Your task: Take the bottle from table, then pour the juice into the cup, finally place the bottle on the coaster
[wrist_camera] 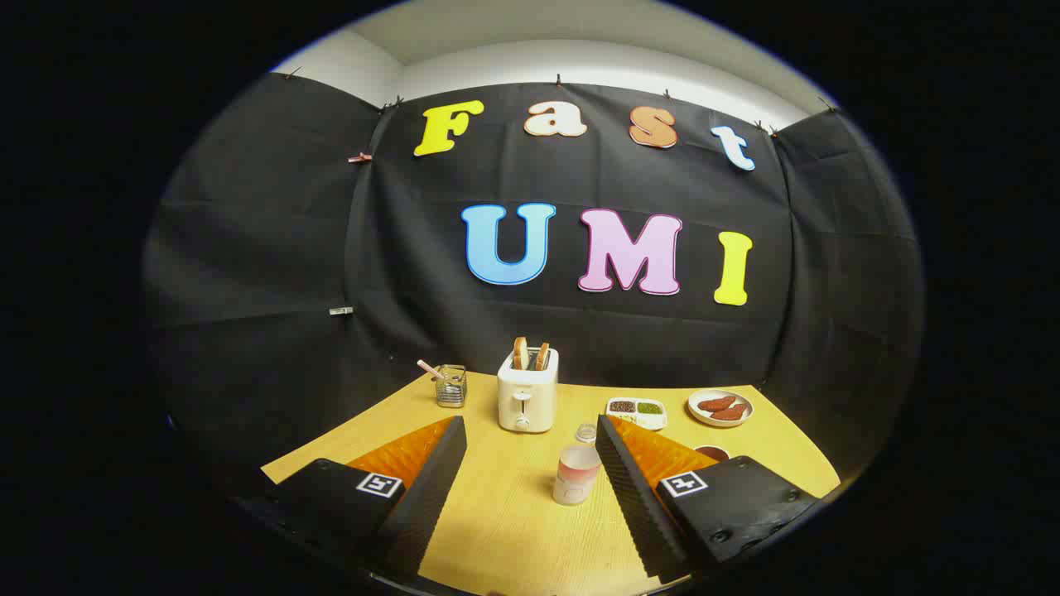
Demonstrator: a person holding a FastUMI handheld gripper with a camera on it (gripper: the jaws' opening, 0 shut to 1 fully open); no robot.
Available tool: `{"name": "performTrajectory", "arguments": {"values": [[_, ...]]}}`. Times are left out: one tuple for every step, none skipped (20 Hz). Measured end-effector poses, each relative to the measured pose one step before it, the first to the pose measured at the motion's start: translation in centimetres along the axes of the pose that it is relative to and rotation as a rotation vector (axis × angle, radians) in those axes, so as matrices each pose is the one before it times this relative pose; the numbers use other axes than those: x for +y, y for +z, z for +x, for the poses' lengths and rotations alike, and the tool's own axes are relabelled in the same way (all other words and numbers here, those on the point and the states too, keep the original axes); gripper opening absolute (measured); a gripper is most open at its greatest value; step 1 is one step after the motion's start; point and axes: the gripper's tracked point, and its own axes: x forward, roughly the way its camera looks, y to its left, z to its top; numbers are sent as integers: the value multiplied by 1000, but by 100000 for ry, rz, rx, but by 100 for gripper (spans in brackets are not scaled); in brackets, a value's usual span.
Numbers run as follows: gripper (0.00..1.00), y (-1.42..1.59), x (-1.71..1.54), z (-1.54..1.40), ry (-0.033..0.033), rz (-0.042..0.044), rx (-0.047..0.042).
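Black cloth hangs behind a yellow wooden counter (513,521), with a strip of pale wall and ceiling above it. My tool (530,434) is held level over the near edge of the counter, looking along the surface toward the back, its fingers (435,472) spread wide apart and gripping nothing.

Between the fingers, closer to the right one and roughly level with its tip, stands a small translucent bottle (575,474) holding pinkish juice (I cannot tell whether it has a cap on). It stands upright on the counter, clear of both fingers. Just beyond it, near the right fingertip, sits a small clear glass cup (586,432). A dark round coaster (712,452) peeks out just past the right finger's outer side, partly hidden by it.

Farther back, a cream toaster (527,389) stands with two slices of toast (530,354) poking out of its slots. To its left is a wire mesh holder (451,386) with a pinkish stick leaning out of it. To the toaster's right lie a white divided dish (637,410) of dark and green bits, then a round plate (720,407) with reddish-brown pieces of food.
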Motion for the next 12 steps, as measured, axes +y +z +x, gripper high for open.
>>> {"name": "performTrajectory", "arguments": {"values": [[97,-173,-253,147,-181,441,470],[97,98,-499,154,-568,206,-15],[97,-37,-512,119,-280,400,163],[97,-182,-530,214,-131,296,301],[97,-52,-628,101,-476,-52,98],[97,-5,-777,176,-352,-46,133],[97,-40,-674,104,-216,491,179],[97,-76,-464,138,376,879,46],[97,-100,-552,180,171,637,342],[97,-141,-571,91,46,121,496],[97,-192,-412,108,423,-186,564],[97,-135,-403,16,541,-408,654]]}}
